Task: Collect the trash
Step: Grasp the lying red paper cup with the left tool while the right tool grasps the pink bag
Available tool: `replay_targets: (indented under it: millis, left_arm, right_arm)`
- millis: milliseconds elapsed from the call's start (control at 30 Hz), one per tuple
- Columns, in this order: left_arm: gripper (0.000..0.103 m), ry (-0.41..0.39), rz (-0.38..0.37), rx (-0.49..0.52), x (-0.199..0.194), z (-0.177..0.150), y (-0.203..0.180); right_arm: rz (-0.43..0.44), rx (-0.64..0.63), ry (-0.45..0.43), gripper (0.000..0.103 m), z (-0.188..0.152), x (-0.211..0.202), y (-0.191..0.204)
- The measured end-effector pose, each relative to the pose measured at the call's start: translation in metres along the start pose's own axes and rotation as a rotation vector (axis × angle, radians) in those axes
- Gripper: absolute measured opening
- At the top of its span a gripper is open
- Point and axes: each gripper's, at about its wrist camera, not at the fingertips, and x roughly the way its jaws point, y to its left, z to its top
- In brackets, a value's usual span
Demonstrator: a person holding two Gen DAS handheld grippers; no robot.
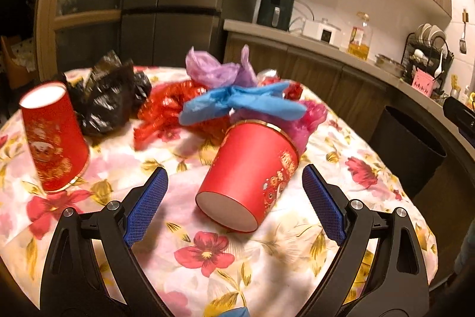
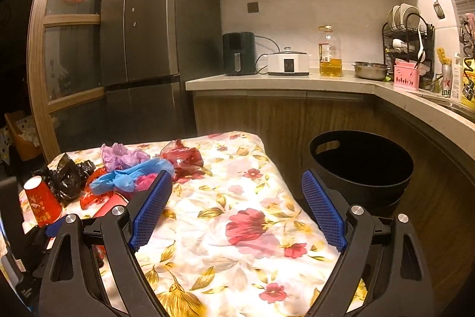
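Note:
A red paper cup [image 1: 252, 171] lies on its side on the floral tablecloth [image 1: 207, 257], base toward me. My left gripper [image 1: 234, 171] is open, its blue pads on either side of the cup, not touching it. A second red cup [image 1: 53, 135] stands upside down at the left; it also shows in the right wrist view [image 2: 41, 199]. Behind them lie a black bag [image 1: 109, 97], red wrap [image 1: 169, 112], a blue glove [image 1: 243, 101] and purple plastic [image 1: 219, 69]. My right gripper [image 2: 237, 177] is open and empty over the table [image 2: 237, 228].
A black trash bin [image 2: 362, 165] stands on the floor right of the table, below the curved counter [image 2: 297, 80]; it also shows in the left wrist view [image 1: 406, 144]. A fridge [image 2: 154, 34] stands behind the table. The counter holds appliances, an oil bottle and a dish rack.

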Motion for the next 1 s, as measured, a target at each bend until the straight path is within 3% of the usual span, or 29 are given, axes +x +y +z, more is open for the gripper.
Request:
replay_targets:
  millis: [167,367,500,1000]
  left_arm:
    - [0.090,0.056,-0.025,-0.011,0.014,-0.002,0.003]
    - [0.069,0.104,-0.069,-0.036,0.025,-0.004,0.007]
    - [0.064,0.109,-0.090,-0.025,0.026,-0.006,0.005]
    - [0.061,0.078,-0.114,-0.044,0.004,-0.013,0.020]
  right_arm:
    - [0.013,-0.008,0.010,0.087,0.000,0.011,0.010]
    - [0.031,-0.022,0.027,0.087,-0.003,0.023,0.020]
    - [0.041,-0.027,0.041,0.087,-0.006,0.030,0.024]
    - [0.111,-0.031,0.098,0.087,-0.018,0.059,0.046]
